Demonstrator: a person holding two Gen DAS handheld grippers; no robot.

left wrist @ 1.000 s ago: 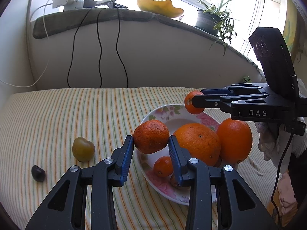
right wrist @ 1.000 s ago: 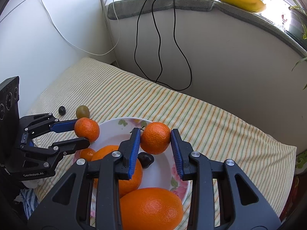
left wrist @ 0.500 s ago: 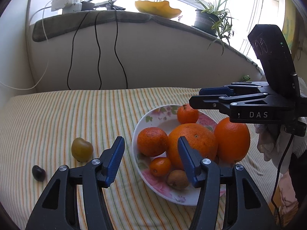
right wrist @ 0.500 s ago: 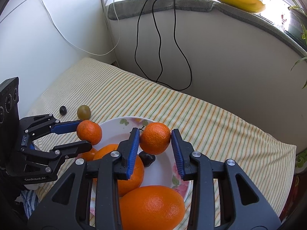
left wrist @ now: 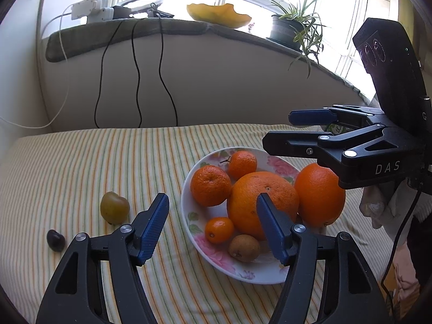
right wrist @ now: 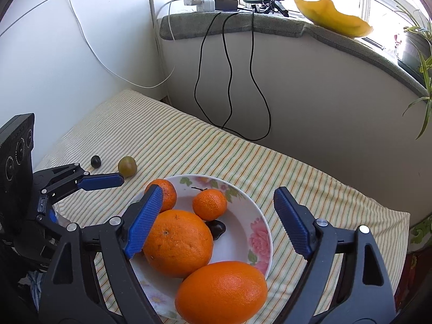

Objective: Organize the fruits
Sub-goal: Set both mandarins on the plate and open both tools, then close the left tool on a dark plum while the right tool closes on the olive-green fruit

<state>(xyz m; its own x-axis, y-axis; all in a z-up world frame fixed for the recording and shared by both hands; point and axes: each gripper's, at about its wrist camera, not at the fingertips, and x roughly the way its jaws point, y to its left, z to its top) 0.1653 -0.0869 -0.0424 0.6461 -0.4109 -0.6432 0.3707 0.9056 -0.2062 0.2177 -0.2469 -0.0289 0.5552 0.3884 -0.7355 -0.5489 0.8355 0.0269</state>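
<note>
Both the left gripper [left wrist: 212,228] and the right gripper [right wrist: 216,222] are matte black skeletal frames with triangular cut-outs, silver pivot screws and ribbed blue finger pads [left wrist: 152,225], the right one bearing white "DAS" lettering, a black camera block with round lenses and a trailing black cable.

The plate [left wrist: 272,275] looked like glazed ceramic, white and glossy with printed pink flowers. Under the plate, the striped cloth [left wrist: 81,167] was matt woven fabric. On the plate, the big orange [right wrist: 178,243] had dimpled, faintly shiny peel; the mandarin [right wrist: 209,204] behind it was finer-pored. Beside the plate, the green plum [left wrist: 114,207] showed smooth, dull skin. The left gripper [left wrist: 213,229] was matt black plastic with ribbed blue pads [left wrist: 154,226] and bright metal screws.
</note>
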